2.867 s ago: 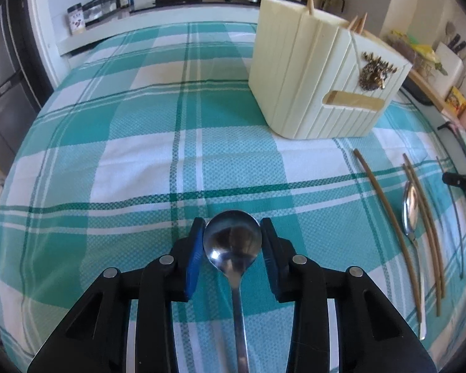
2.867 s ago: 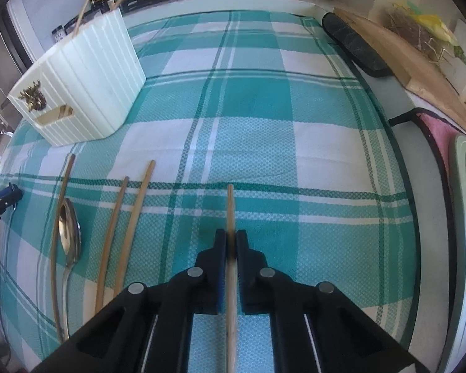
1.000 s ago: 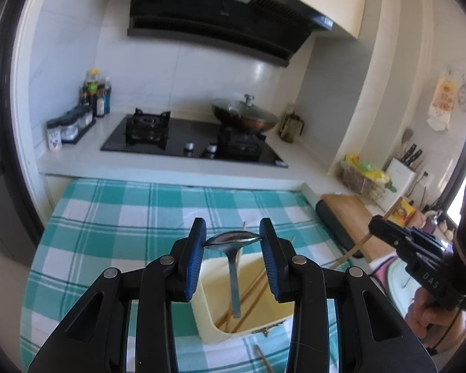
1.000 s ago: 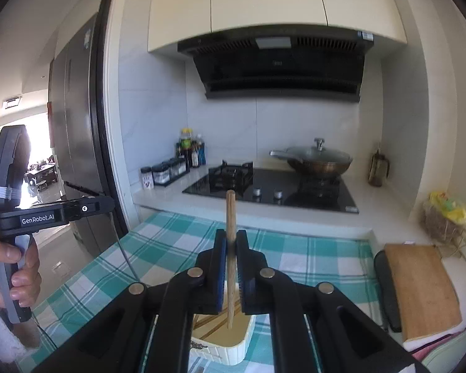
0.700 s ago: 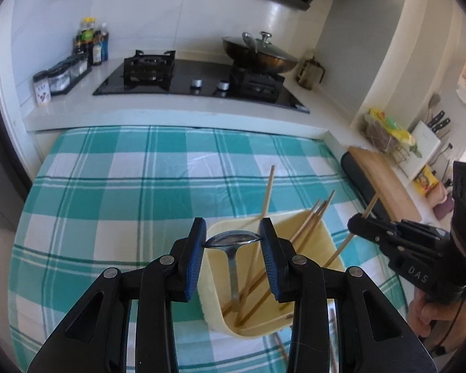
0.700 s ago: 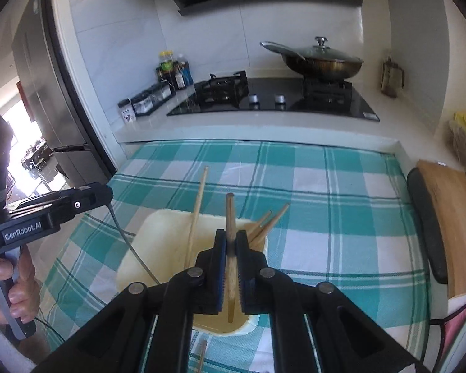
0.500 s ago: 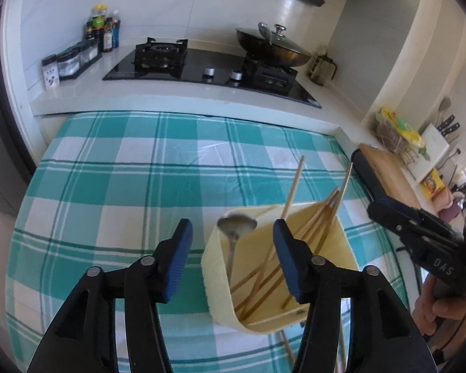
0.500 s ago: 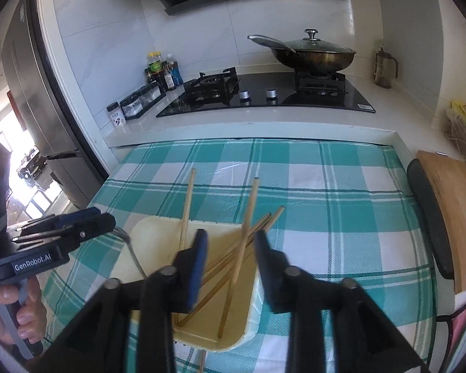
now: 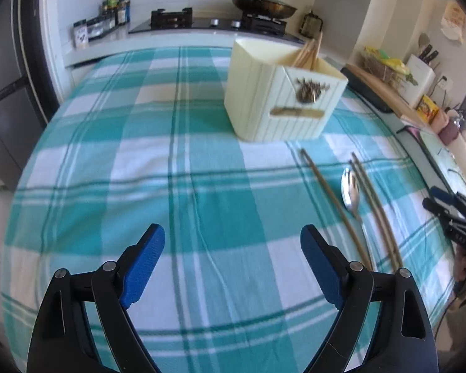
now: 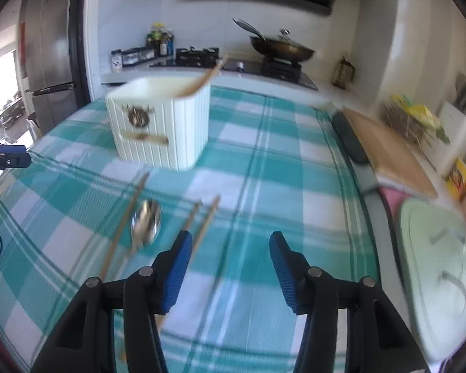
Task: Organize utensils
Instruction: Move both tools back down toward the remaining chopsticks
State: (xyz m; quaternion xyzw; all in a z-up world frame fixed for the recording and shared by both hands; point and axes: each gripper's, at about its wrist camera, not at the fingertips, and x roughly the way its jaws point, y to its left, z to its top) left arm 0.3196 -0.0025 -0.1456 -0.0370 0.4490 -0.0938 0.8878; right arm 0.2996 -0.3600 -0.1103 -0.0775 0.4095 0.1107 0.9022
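A cream ribbed utensil holder (image 9: pixel 279 93) stands on the teal checked cloth, with chopsticks (image 9: pixel 309 52) sticking out of it; it also shows in the right wrist view (image 10: pixel 161 124). A metal spoon (image 9: pixel 351 192) and three chopsticks (image 9: pixel 374 205) lie on the cloth to its right, also seen in the right wrist view as the spoon (image 10: pixel 146 222) and chopsticks (image 10: pixel 202 227). My left gripper (image 9: pixel 231 248) is open and empty above the cloth. My right gripper (image 10: pixel 230 251) is open and empty, just right of the loose chopsticks.
A stove with a wok (image 9: pixel 264 4) and spice jars (image 9: pixel 108 15) line the back counter. A cutting board (image 10: pixel 391 149), a dark mat (image 10: pixel 348 138) and a pale green tray (image 10: pixel 441 276) lie right of the cloth. A fridge (image 10: pixel 46 62) stands at the left.
Both grippers opened over the holder, dropping the spoon and one chopstick into it. Both have since drawn back and down toward the cloth.
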